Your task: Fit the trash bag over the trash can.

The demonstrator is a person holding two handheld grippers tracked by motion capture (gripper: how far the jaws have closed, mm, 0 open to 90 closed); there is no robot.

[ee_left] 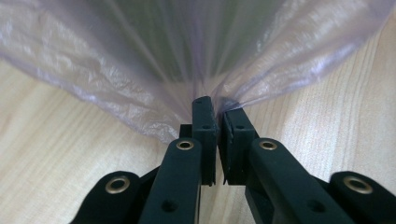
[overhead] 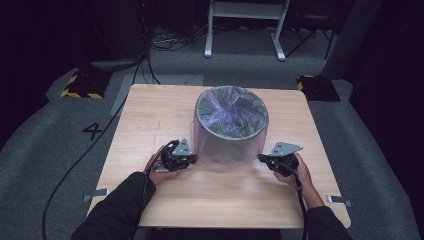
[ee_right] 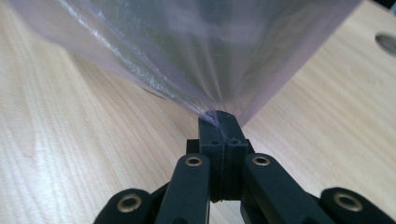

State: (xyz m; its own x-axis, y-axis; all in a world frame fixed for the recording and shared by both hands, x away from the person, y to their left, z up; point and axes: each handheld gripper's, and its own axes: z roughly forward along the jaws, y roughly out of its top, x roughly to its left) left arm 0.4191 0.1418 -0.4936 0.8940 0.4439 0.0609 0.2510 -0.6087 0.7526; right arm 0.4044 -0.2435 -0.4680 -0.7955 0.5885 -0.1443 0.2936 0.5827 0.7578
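At the middle of the table (overhead: 150, 120), toward its far half, stands a grey round bin (overhead: 231, 125) with a thin, see-through purple plastic bag (overhead: 227, 142) drawn over it: the film lines the inside, folds over the rim and hangs down the outer wall to the tabletop. The bag's lower hem is stretched out sideways at both flanks of the bin.

The left tool (overhead: 192, 159) sits just beside the bin's near-left side, low over the wood. In the left gripper view its jaws are all but pressed together, a thin slit between them, with a gathered pleat of the bag (ee_left: 196, 70) pinched at their tips (ee_left: 216, 114); the film fans upward and outward from that point, taut. The right tool (overhead: 261, 157) is at the bin's near-right side, likewise low. In the right gripper view its jaws are pressed fully together on a fold of the bag (ee_right: 205, 56) at their tips (ee_right: 218, 116), and the film rises from there in tight creases.

The two tools stand well apart, the bin between them, each held by a hand (overhead: 162, 175) in a dark sleeve coming in from the near edge. The near part of the table is bare wood, as are strips to the left and right of the bin. The far edge lies near behind the bin. Grey carpet (overhead: 45, 150) surrounds the table.
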